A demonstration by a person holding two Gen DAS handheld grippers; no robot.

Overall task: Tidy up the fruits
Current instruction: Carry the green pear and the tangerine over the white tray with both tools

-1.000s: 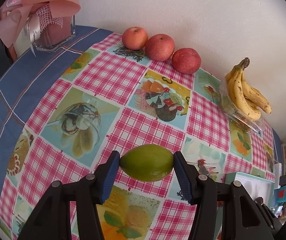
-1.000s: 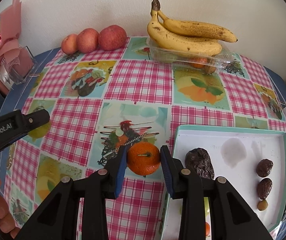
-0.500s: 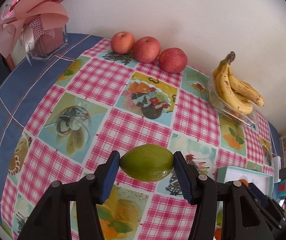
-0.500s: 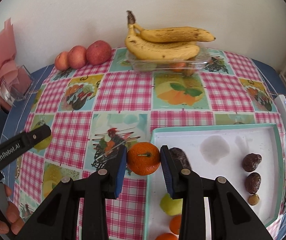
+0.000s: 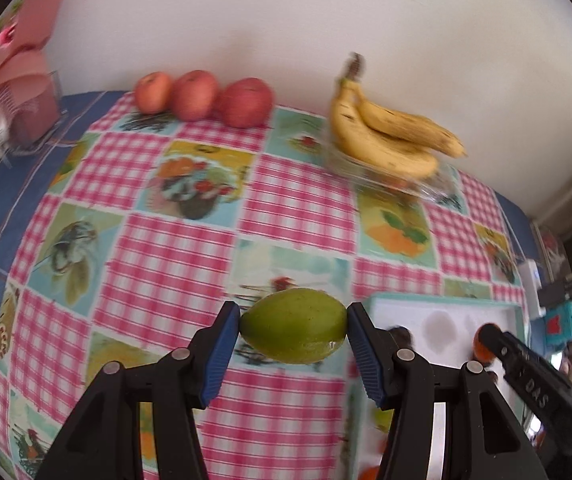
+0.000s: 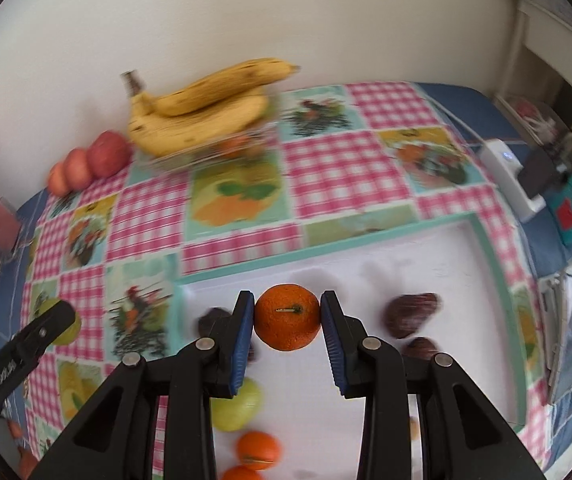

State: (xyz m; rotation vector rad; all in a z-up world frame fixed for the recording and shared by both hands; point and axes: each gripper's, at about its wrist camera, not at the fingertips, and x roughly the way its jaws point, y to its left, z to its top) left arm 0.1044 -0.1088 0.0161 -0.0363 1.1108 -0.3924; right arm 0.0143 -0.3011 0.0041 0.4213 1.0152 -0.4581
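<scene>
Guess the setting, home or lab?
Likely a home dining table: a checked fruit-print tablecloth, bananas and apples against a plain wall, and a pink gift bouquet at the corner.

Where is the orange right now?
In the right wrist view, the orange is clamped in the right gripper over the white tray.

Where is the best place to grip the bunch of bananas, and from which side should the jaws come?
Probably the stem end of the bunch of bananas, from above: there the fruits join into one narrow neck. It lies across a clear plastic box, so a low side approach looks blocked.
</scene>
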